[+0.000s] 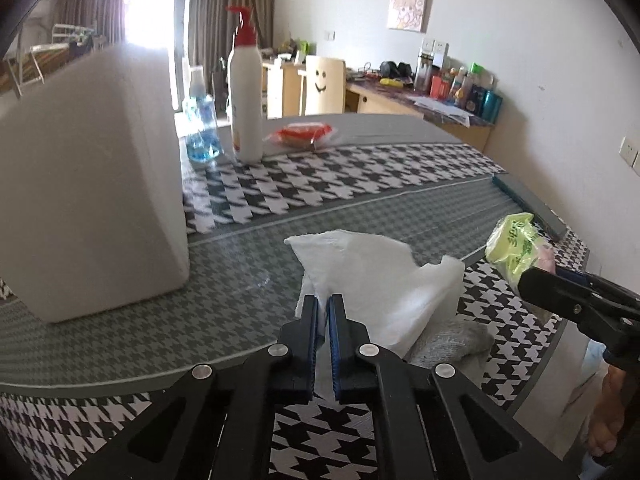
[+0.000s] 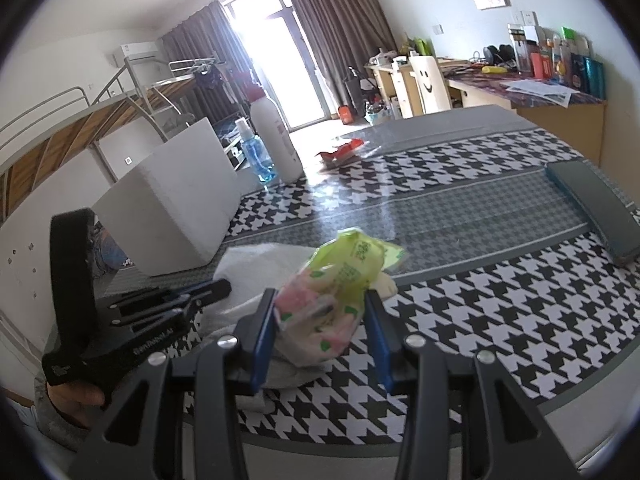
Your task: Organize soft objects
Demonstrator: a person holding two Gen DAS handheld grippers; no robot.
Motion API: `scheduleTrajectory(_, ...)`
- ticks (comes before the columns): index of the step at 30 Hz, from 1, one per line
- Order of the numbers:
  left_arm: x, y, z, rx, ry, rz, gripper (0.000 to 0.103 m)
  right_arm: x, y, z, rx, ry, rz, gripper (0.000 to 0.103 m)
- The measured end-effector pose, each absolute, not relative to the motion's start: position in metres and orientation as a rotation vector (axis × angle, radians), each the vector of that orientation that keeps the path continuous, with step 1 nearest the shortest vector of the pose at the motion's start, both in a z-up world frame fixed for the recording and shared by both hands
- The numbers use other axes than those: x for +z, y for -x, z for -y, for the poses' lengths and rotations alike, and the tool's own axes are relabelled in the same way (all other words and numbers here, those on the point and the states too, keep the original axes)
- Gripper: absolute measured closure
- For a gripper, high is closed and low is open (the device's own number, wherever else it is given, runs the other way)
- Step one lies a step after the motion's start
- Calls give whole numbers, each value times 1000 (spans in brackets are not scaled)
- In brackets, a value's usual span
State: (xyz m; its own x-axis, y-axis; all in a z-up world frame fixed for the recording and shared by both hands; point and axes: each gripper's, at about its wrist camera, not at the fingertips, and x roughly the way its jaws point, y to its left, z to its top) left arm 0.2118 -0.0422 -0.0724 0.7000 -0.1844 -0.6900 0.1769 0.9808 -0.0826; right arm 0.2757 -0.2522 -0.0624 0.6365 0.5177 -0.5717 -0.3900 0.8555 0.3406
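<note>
My left gripper is shut on a white paper towel, held just above the table's near edge; the towel also shows in the right wrist view. A grey knitted cloth lies under it. My right gripper holds a green and pink tissue pack between its blue pads, lifted above the table; the pack also shows in the left wrist view. The left gripper sits left of the pack.
A white foam box stands at the left. Behind it are a white pump bottle, a blue spray bottle and a red packet. A dark flat case lies at the right edge of the houndstooth table.
</note>
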Motion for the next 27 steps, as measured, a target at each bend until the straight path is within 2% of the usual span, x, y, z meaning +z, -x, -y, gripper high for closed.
scheduleTrajectory(13,-40,-200,32,-240,27,-669,97,-51,-273,241,533,-170,-691,56)
scheduleTrajectory(18,-55,-205,34,-224,4,-714,95,-50,-271,238,537,-160,-686,56)
scheduleTrajectory(20,-61,-208,36,-235,-2,-734,78,-51,-272,237,537,-158,-689,56)
scheduleTrajectory(21,-63,-209,37,-236,-2,-745,57,-52,-272,237,536,-158,-694,56)
scheduleTrajectory(22,-65,-210,37,-235,2,-749,43,-53,-273,237,535,-158,-699,56)
scheduleTrajectory(27,-73,-217,43,-253,2,-781,41,-55,-274,238,532,-165,-704,56)
